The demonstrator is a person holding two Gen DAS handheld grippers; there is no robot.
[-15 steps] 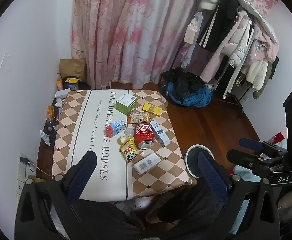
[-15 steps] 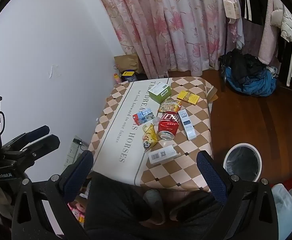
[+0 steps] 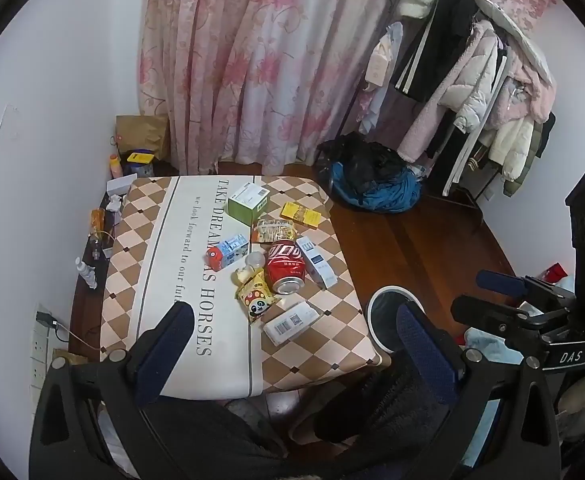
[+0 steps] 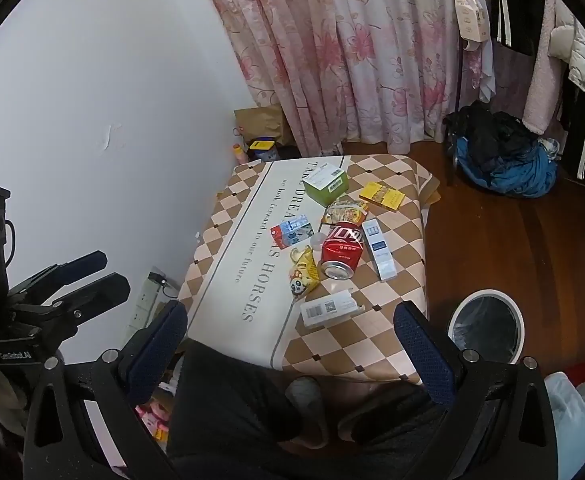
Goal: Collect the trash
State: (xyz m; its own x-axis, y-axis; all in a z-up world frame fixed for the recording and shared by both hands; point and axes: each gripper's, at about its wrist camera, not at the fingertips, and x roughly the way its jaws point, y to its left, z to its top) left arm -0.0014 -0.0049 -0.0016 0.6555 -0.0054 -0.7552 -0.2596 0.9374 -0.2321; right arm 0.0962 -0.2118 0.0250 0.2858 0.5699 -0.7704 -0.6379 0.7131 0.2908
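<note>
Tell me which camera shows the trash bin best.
The right wrist view. There the trash bin shows its whole white rim and dark liner on the floor beside the table. In the left wrist view the left gripper's own finger covers much of the bin, leaving only part of the rim.

Place: we see a lived-in bedroom at home.
Window side: pink floral curtains [image 3: 252, 60] reach the wooden floor [image 3: 404, 232].
Right wall: coats crowd a clothes rack [image 3: 472, 92].
Middle: a low table [image 3: 164, 248] with a checked cloth carries snack litter.
</note>
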